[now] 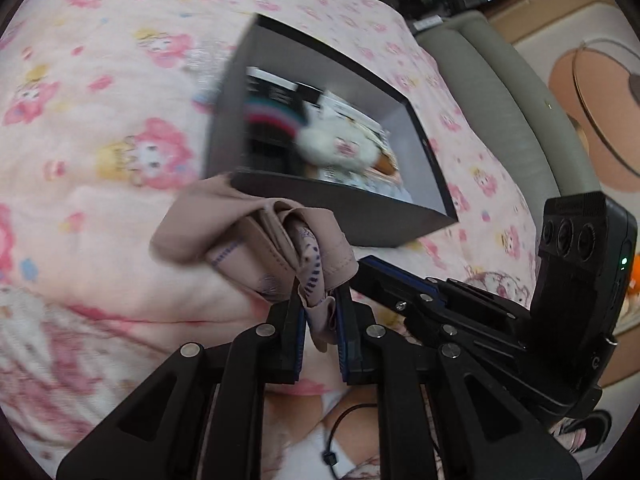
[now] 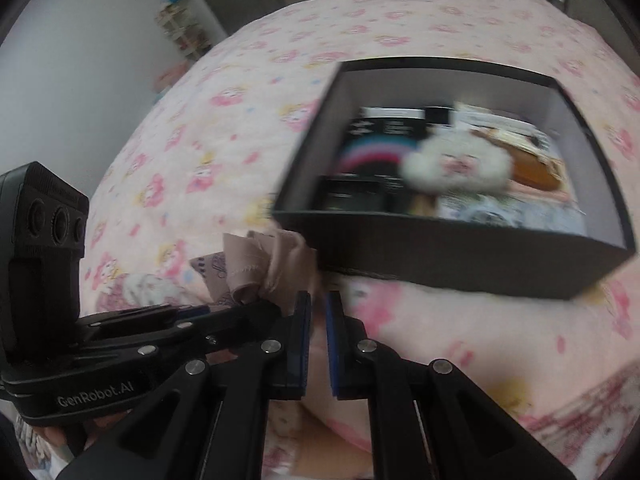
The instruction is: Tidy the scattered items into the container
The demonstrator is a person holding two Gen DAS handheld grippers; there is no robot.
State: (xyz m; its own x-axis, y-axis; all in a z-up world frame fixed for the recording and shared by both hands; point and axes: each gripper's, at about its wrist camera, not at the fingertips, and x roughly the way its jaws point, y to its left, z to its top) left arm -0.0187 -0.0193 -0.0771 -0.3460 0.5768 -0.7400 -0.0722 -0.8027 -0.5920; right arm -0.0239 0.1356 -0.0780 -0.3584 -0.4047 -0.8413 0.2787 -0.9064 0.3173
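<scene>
The left gripper (image 1: pixel 318 320) is pinching a bunched beige cloth (image 1: pixel 256 248) between its blue pads, the bulk of the fabric spilling out toward ten o'clock from the fingertips and hanging just short of the near wall of the black box (image 1: pixel 344 208). The right gripper (image 2: pixel 318 328) has its jaws pressed nearly together, and in its own view nothing lies between the pads; the cloth sits just beside it at about ten o'clock, so it seems not to share the load. The box rests on the pink patterned bed cover (image 1: pixel 100 120) and already holds a white plush toy (image 2: pixel 456 166) and some printed packets (too blurred to name). The cloth is not yet over the opening. The main risk from here is a trailing fold catching the near rim and draping outside instead of falling in, since only a small tuck of fabric is gripped. A snag could also drag or tip the light box on the soft bedding. A loose pinch might let the cloth slip early onto the cover.
</scene>
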